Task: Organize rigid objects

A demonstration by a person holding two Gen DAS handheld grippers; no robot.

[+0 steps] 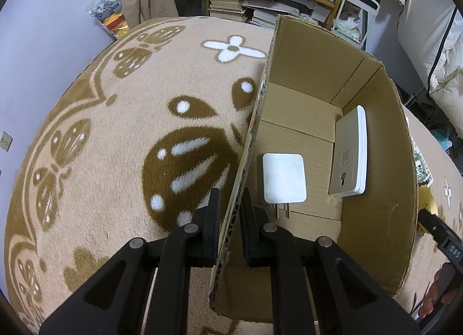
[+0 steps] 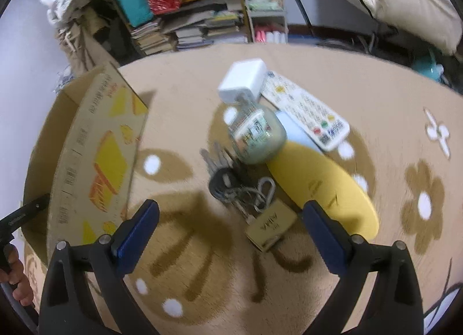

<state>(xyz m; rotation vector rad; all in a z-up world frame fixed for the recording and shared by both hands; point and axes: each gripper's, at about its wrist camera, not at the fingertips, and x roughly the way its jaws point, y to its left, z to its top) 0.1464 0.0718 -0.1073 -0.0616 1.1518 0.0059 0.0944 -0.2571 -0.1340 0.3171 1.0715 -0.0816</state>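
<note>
Left gripper [image 1: 230, 213] clamped on cardboard box [image 1: 376, 161] wall, frame centre; white charger [image 1: 284, 177] inside. Right gripper [image 2: 231, 236] jaws wide, empty, above padlock [image 2: 270, 226], keys [image 2: 231, 181], lower centre.

Left gripper [image 1: 230, 219] is clamped on the near left wall of the cardboard box [image 1: 376, 184], one finger outside over the rug [image 1: 115, 138], one inside. In the box: a white square charger [image 1: 284, 177] lying flat on the floor near the left wall, prongs pointing at the gripper, and a white-and-grey flat device [image 1: 350, 155] leaning against the right wall. Cluttered bookshelf [image 1: 260, 2] behind.
</note>
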